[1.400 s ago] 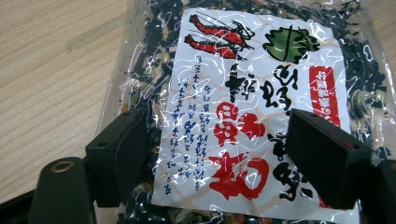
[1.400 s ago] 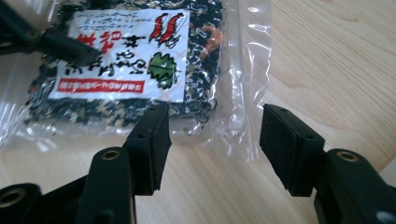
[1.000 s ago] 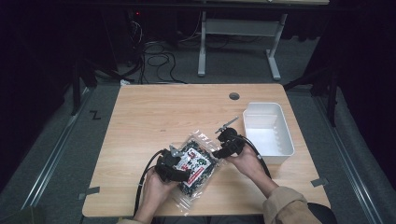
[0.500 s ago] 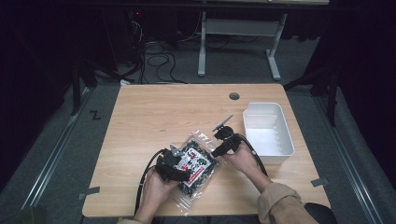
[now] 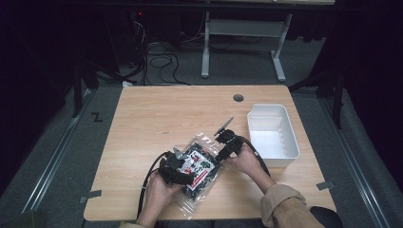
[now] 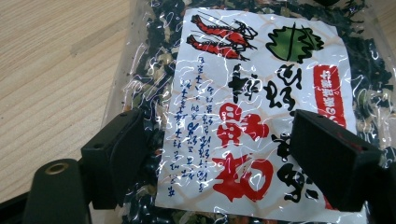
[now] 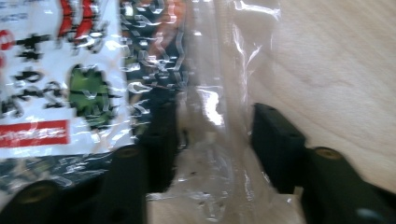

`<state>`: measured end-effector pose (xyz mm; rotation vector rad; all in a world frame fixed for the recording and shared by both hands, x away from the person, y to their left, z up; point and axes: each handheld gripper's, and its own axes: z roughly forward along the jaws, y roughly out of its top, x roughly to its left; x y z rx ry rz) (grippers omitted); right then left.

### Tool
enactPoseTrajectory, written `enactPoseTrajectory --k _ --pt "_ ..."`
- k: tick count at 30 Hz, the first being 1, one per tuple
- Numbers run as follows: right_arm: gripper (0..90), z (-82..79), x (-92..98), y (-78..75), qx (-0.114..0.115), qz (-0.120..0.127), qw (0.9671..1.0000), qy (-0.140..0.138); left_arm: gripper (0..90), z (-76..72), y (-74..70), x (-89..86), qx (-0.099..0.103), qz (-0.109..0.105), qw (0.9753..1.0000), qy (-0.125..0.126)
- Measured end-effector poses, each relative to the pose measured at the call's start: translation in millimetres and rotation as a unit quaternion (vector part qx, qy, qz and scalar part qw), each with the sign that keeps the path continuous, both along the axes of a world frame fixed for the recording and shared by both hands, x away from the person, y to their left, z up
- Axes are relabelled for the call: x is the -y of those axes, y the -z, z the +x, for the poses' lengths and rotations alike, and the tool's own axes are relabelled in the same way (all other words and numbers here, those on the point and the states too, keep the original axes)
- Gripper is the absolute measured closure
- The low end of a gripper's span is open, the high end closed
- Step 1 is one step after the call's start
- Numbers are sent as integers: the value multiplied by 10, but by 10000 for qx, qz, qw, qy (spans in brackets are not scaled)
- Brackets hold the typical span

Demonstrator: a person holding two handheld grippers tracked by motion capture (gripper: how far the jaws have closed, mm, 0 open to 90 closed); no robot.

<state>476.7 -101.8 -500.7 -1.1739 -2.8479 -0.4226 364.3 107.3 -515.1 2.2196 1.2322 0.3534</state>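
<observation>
Both grippers are on the clear food packet (image 5: 197, 166) at the near middle of the wooden table (image 5: 157, 118). Left gripper (image 6: 224, 163), jaws spread wide, sits over the packet's near-left part with the printed label between them, and I can't tell whether they touch it. Right gripper (image 7: 212, 149) straddles the packet's transparent edge strip with its jaws apart, a gap on either side of the film, nothing pinched. From the high view the left gripper (image 5: 176, 168) is at the packet's left and the right gripper (image 5: 228, 142) at its far right corner. Compared with a second ago, the right one has slid a touch farther up and away; packet and left hand unchanged. It's a crinkly bag of dark dried flakes, white label with red shrimp, a green leaf and red-and-black script. White plastic bin (image 5: 273, 135) stands off right, apart.
</observation>
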Motion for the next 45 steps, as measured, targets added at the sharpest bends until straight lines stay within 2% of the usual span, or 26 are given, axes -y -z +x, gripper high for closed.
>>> enactPoseTrajectory --k 1,2,3,4,8,13,14,16,19,23,24,26,27,32,33,35,36,39,45 --pt "585 0 0 0 0 0 10000 0 194 0 0 0 0 0 10000 0" --pt "637 -4 -9 -1 -17 29 10000 -48 194 -1 1 1 3 -4 10000 -2" --pt "655 -12 -16 -4 -80 42 10000 -2 193 -1 1 1 3 -4 10000 -2" --pt "671 -2 -9 0 -62 72 9999 -80 193 0 2 0 0 -11 10000 -4" --pt "708 0 -10 -2 -62 59 9999 -132 193 0 2 1 9 -4 10000 12" --pt "863 -8 7 -34 -71 86 9998 -139 192 9 4 1 4 3 10000 5" --pt "869 -4 23 -35 67 102 9994 -330 191 9 4 1 4 3 10000 5" --pt "878 -48 3 -38 187 86 9991 -372 190 25 11 24 36 16 10000 -30" --pt "884 -60 -3 -45 268 56 9985 -475 192 28 12 25 39 16 10000 -30" --pt "887 -77 -15 -57 311 26 9984 -478 193 28 12 16 31 0 10000 -24" --pt "887 -77 -15 -72 385 -7 9974 -602 193 34 18 -7 15 -78 10000 -13" --pt "886 -85 -22 -102 391 -27 9974 -608 195 44 20 -29 -14 -157 9999 -1" --pt "886 -82 -17 -116 464 -6 9965 -695 197 45 20 -38 -16 -179 9998 -1" --pt "887 -125 -26 -174 492 11 9972 -569 212 34 6 -59 12 -171 9998 -42" --pt "886 -117 -10 -202 580 55 9959 -695 214 27 2 -75 33 -229 9997 -92" --pt "887 -117 -8 -220 581 55 9958 -701 215 25 -3 -88 51 -254 9996 -125" --pt "887 -123 -8 -251 580 63 9961 -660 217 24 -11 -103 54 -251 9996 -135" --pt "891 -128 15 -374 713 99 9952 -661 222 29 -19 -158 6 -417 9988 -239" --pt "897 -130 115 -540 883 124 9940 -628 228 20 -12 -162 -4 -386 9989 -250"
